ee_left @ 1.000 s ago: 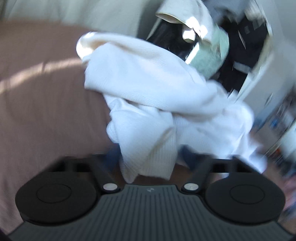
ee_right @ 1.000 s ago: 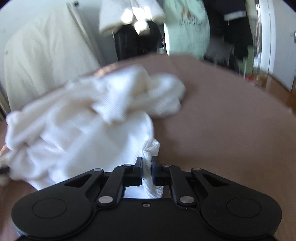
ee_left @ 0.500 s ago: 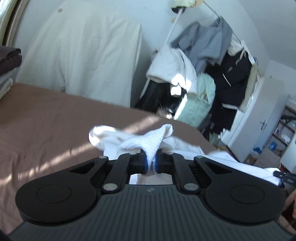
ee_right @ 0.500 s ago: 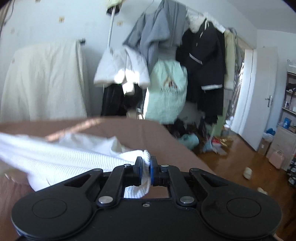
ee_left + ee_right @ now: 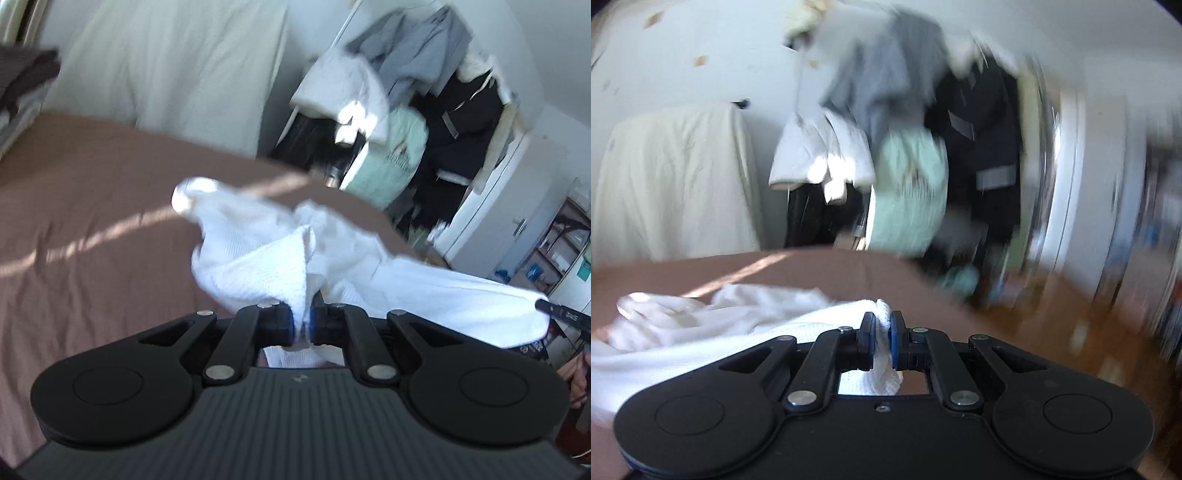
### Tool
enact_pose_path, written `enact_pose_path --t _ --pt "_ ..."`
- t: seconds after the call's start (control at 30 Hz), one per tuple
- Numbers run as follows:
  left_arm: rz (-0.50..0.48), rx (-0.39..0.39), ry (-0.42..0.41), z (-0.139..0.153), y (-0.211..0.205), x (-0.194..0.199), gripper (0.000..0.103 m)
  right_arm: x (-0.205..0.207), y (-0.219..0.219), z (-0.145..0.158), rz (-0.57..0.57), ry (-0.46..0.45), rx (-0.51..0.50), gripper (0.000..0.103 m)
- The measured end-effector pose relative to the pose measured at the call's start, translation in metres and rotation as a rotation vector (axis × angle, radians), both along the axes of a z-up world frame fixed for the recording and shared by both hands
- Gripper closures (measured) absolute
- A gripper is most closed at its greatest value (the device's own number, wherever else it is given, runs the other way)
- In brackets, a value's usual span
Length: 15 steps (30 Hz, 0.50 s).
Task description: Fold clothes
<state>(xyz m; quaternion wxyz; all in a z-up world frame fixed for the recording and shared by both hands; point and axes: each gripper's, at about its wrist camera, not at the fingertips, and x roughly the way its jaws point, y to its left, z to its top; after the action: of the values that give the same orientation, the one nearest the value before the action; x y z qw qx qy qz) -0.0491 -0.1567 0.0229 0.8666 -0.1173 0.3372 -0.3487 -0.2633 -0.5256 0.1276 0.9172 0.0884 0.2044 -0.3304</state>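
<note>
So far we see no fold made: the white knit garment (image 5: pixel 255 262) hangs bunched above the brown bed (image 5: pixel 92 229), low in both frames, pinched by the left gripper (image 5: pixel 303 325) and the right gripper (image 5: pixel 882 339); spreading and folding remain.

Brown bed (image 5: pixel 92 221), cream draped sheet (image 5: pixel 672 184), crowded clothes rack (image 5: pixel 424 110), white door (image 5: pixel 517 206).

White ribbed knit cloth garment (image 5: pixel 258 266) — soft, matt; brown woven bedsheet (image 5: pixel 92 221) matt; black plastic left gripper (image 5: pixel 303 325) smooth.
</note>
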Motion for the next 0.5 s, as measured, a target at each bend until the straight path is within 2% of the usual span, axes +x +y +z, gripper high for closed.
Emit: enact_pose_path --t 0.07,0.13,0.17,0.2,0.23,0.3,0.33,0.4,0.5 --pt "-0.029 0.060 0.070 -0.014 -0.005 0.003 0.095 -0.009 -0.004 -0.019 -0.030 0.091 0.035 0.095" --pt "-0.058 0.108 0.180 -0.034 -0.013 0.012 0.093 -0.009 -0.012 -0.047 -0.053 0.192 0.067 0.095" --pt "-0.054 0.135 0.230 -0.043 -0.015 0.014 0.087 -0.010 -0.017 -0.060 -0.069 0.215 0.111 0.095" --pt "-0.028 0.179 0.267 -0.051 -0.018 0.016 0.074 -0.015 -0.023 -0.071 -0.098 0.187 0.182 0.095" --pt "0.008 0.225 0.280 -0.055 -0.018 0.018 0.070 -0.021 -0.026 -0.076 -0.120 0.117 0.245 0.094" --pt "0.061 0.248 0.250 -0.056 -0.013 0.022 0.066 -0.027 -0.027 -0.077 -0.122 -0.012 0.318 0.094" --pt "0.085 0.244 0.239 -0.055 -0.009 0.025 0.062 -0.022 -0.023 -0.074 -0.105 -0.012 0.287 0.094" --pt "0.107 0.224 0.220 -0.054 -0.002 0.030 0.045 -0.009 -0.012 -0.067 -0.064 0.014 0.191 0.094" --pt "0.121 0.208 0.194 -0.054 0.003 0.039 0.040 0.001 0.002 -0.063 -0.015 0.025 0.086 0.093"
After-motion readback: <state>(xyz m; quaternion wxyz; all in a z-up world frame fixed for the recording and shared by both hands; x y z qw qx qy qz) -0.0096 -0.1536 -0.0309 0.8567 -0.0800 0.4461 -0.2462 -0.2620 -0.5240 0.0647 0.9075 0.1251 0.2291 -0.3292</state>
